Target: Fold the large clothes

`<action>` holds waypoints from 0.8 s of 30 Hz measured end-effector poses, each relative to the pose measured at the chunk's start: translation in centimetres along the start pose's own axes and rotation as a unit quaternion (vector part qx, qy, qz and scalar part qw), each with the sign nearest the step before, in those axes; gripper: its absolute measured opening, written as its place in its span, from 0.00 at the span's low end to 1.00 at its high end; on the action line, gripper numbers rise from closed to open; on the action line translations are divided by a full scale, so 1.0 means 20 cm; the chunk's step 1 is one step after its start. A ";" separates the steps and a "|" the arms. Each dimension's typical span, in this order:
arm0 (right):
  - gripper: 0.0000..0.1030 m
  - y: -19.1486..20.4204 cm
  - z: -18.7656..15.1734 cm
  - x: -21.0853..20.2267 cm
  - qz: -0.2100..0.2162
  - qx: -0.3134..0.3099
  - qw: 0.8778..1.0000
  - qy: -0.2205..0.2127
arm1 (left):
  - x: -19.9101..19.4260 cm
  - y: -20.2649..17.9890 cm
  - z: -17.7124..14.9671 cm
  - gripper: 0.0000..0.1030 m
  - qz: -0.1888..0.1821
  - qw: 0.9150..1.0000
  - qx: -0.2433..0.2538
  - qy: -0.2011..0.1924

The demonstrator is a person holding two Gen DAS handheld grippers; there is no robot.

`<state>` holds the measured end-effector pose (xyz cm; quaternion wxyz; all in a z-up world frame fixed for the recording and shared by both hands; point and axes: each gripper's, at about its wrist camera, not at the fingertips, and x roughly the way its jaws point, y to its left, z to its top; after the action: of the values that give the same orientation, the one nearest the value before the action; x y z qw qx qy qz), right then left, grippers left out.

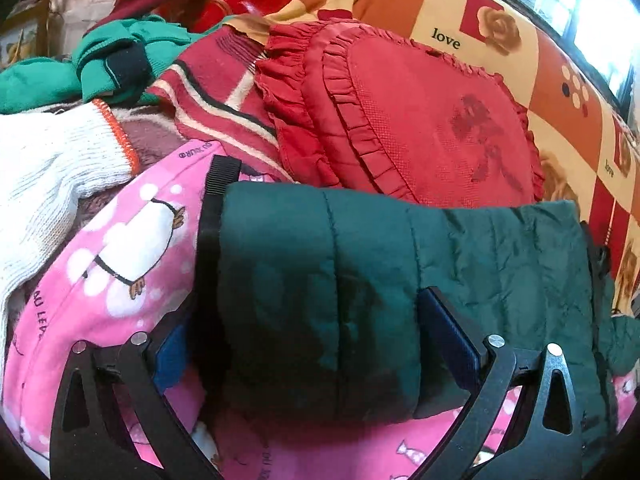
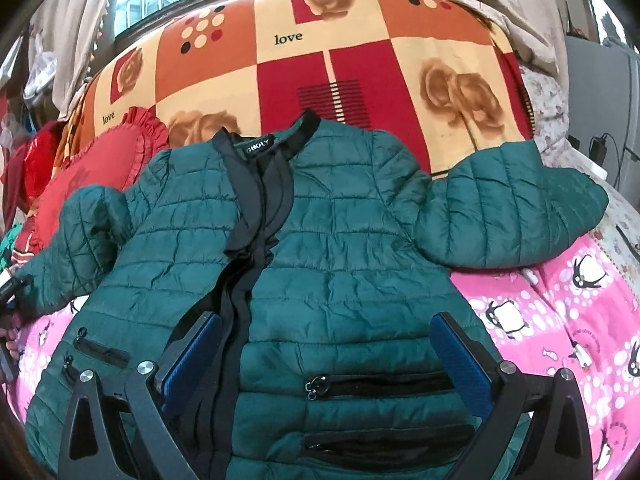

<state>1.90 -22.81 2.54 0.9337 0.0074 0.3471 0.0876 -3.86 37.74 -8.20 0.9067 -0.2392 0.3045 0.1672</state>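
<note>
The bed, under a checked rose blanket, fills the upper half of the right wrist view, with a pink penguin blanket across the lower right. On both lies the green quilted jacket, front up, sleeves spread, covering the centre. In the left wrist view its sleeve fills the centre, a red frilled cushion above it.

The left gripper stands open, fingers either side of the cuff end, not yet closed. The right gripper hangs open over the lower front by a pocket zipper.

Probably the sleeve folds inward first: pinch the cuff through both layers, carry it flat across the chest, and steady the body with the right gripper, since slippery padding likely springs back.
</note>
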 end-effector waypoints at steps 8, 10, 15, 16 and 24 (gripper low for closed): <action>1.00 -0.03 -0.02 0.00 0.002 0.013 1.000 0.000 | -0.25 0.01 -0.07 0.19 -0.101 0.994 -0.030 -0.023; 1.00 -0.03 -0.02 0.01 0.003 0.016 1.000 0.005 | -0.31 -0.01 -0.08 0.19 -0.116 0.993 -0.014 -0.031; 1.00 -0.05 -0.03 0.01 -0.002 0.017 1.000 0.005 | -0.26 -0.01 -0.11 0.19 -0.091 0.996 0.003 -0.004; 1.00 -0.05 -0.03 0.01 -0.003 0.017 1.000 0.005 | -0.25 -0.01 -0.11 0.19 -0.082 0.997 0.002 -0.003; 1.00 -0.05 -0.04 0.02 -0.005 0.014 1.000 0.012 | -0.16 0.12 -0.14 0.69 -0.013 0.999 -0.035 0.003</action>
<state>1.77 -23.79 1.61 0.9298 0.0177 0.3594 0.0777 -8.67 37.70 -8.81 0.8990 -0.2751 0.2982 0.1649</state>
